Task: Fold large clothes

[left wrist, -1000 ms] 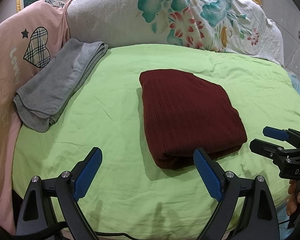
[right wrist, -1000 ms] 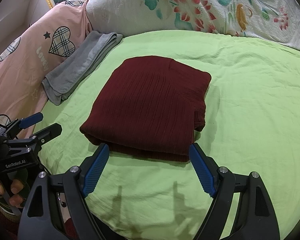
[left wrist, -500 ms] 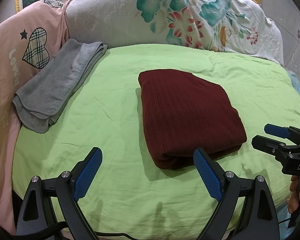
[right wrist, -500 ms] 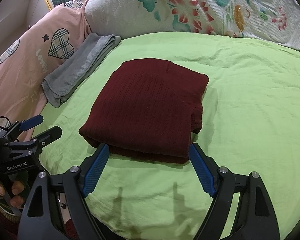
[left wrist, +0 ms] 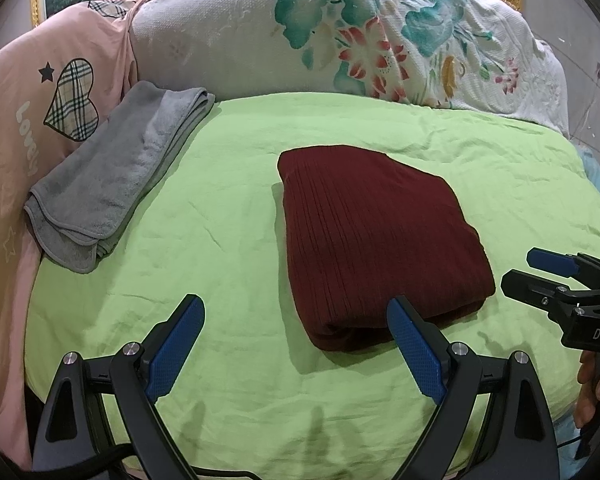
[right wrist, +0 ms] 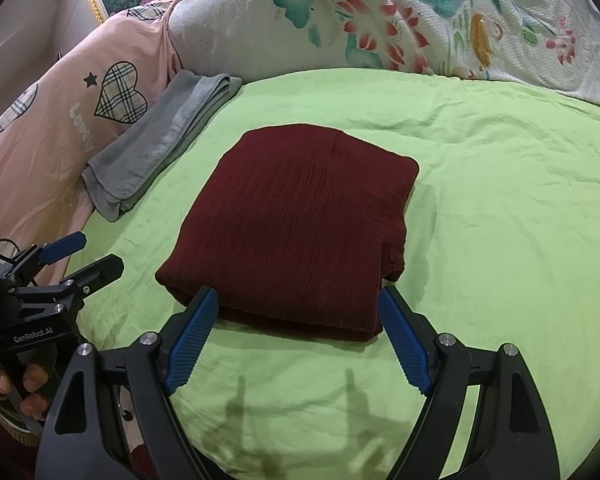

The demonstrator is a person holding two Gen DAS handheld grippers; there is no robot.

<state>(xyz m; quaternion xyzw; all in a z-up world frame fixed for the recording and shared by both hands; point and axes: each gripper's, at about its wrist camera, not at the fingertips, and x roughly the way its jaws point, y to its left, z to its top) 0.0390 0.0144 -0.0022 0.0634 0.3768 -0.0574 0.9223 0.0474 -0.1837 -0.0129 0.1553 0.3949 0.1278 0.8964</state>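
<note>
Here, the folded maroon garment [right wrist: 296,224] lay on the green sheet [right wrist: 500,184] just ahead of the right tongs [right wrist: 296,340], its long axis running away from them; the left tongs [left wrist: 296,344] sat farther off. Both stood apart, empty.

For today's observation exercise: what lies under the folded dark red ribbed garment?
The folded dark red ribbed garment rests flat on the wrinkled light green bedsheet. The sheet directly beneath it is covered, so anything there cannot be seen.
</note>
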